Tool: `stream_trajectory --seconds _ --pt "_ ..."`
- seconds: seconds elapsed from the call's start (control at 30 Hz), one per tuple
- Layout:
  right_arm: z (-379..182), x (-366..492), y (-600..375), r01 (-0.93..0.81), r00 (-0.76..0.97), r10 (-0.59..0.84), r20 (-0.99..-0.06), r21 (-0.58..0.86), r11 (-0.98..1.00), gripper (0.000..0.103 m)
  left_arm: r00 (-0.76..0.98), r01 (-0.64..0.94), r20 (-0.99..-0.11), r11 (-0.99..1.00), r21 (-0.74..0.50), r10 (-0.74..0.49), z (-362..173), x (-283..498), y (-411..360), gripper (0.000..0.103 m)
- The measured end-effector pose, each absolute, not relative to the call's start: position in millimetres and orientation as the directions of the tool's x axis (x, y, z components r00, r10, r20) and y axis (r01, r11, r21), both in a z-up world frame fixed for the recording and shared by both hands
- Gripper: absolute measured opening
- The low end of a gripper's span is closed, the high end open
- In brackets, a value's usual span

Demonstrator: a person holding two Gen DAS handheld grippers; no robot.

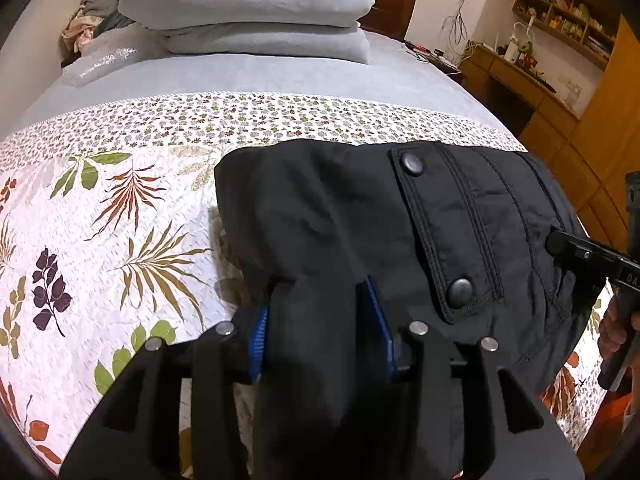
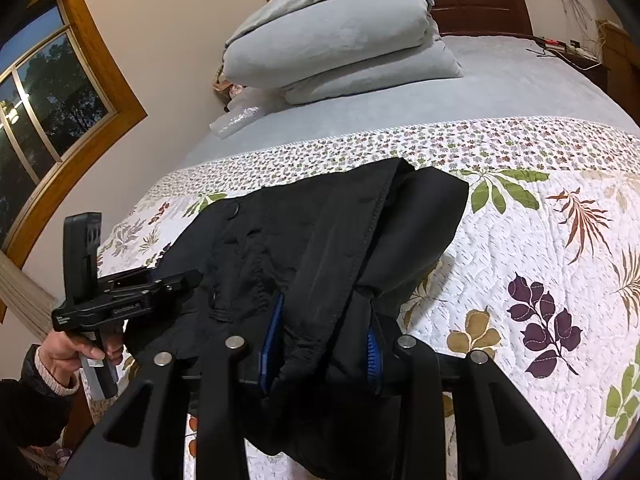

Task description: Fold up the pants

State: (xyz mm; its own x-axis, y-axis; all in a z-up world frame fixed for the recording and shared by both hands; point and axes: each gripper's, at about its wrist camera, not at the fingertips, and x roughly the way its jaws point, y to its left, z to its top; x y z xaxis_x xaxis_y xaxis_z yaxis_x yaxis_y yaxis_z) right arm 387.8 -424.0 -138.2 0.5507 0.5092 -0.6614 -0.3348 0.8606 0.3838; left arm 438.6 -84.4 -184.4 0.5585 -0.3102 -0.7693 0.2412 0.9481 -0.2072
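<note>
**Black pants gripped on the bed**

The left gripper [image 1: 320,332] and right gripper [image 2: 320,344] each have their fingers closed on a bunch of the black pants [image 1: 400,220], which lie on the leaf-print quilt [image 1: 120,240]. Farther off sit grey pillows [image 2: 340,40].

Even indoor light; strong fisheye bending, dark corners

Right gripper [image 2: 320,344] clamped on a bunched fold of the black pants [image 2: 320,232], blue pads [image 2: 273,344] pressing both sides. Pants lie on the floral quilt [image 2: 540,240]. Left gripper [image 2: 188,278] at the pants' left edge, in a hand [image 2: 76,354] (jaw state unclear). Grey duvet [image 2: 340,40] folded at the bed's far end.
</note>
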Motion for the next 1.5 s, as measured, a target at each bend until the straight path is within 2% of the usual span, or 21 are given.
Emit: stream_trajectory --seconds 0.23,0.27,0.33,0.4,0.43,0.53,0.6,0.87,1.03,1.3,1.5 --pt "-144 394 -424 -0.315 0.549 0.495 -0.674 0.381 0.869 0.038 0.565 0.234 -0.767 0.951 -0.203 -0.303 -184 437 -84 0.048" --pt "-145 393 -424 -0.311 0.55 0.489 -0.677 0.378 0.872 0.044 0.567 0.233 -0.767 0.952 -0.2 -0.3 -184 436 -84 0.051" --pt "-148 392 -425 -0.29 0.555 0.458 -0.694 0.354 0.889 0.052 0.577 0.226 -0.766 0.956 -0.185 -0.284 -182 436 -85 0.075" --pt "-149 389 -427 -0.261 0.564 0.423 -0.709 0.334 0.906 0.088 0.599 0.193 -0.767 0.971 -0.14 -0.23 -180 433 -84 0.094" --pt "-148 387 -428 -0.239 0.575 0.398 -0.715 0.318 0.917 0.092 0.606 0.185 -0.765 0.974 -0.13 -0.217 -178 431 -83 0.094" --pt "-136 373 -431 -0.166 0.633 0.289 -0.718 0.239 0.957 0.094 0.601 0.127 -0.782 0.985 -0.113 -0.167 -174 427 -77 0.099" --pt "-124 361 -434 -0.1 0.676 0.22 -0.703 0.208 0.973 0.1 0.598 0.113 -0.779 0.982 -0.152 -0.19 -168 418 -71 0.099" --pt "-78 304 -400 -0.051 0.774 0.083 -0.628 0.068 0.996 0.1 0.639 0.156 -0.74 0.978 -0.141 -0.208 -137 368 -74 0.1" --pt "-75 273 -383 -0.069 0.763 0.118 -0.636 0.101 0.992 0.1 0.624 0.171 -0.742 0.969 -0.176 -0.245 -127 339 -75 0.1" --pt "-94 239 -380 -0.043 0.708 0.148 -0.69 0.168 0.985 0.1 0.597 0.135 -0.766 0.972 -0.194 -0.236 -138 303 -65 0.1" --pt "-75 216 -383 -0.002 0.733 0.11 -0.671 0.159 0.987 0.1 0.625 0.122 -0.748 0.974 -0.189 -0.224 -119 277 -56 0.1"
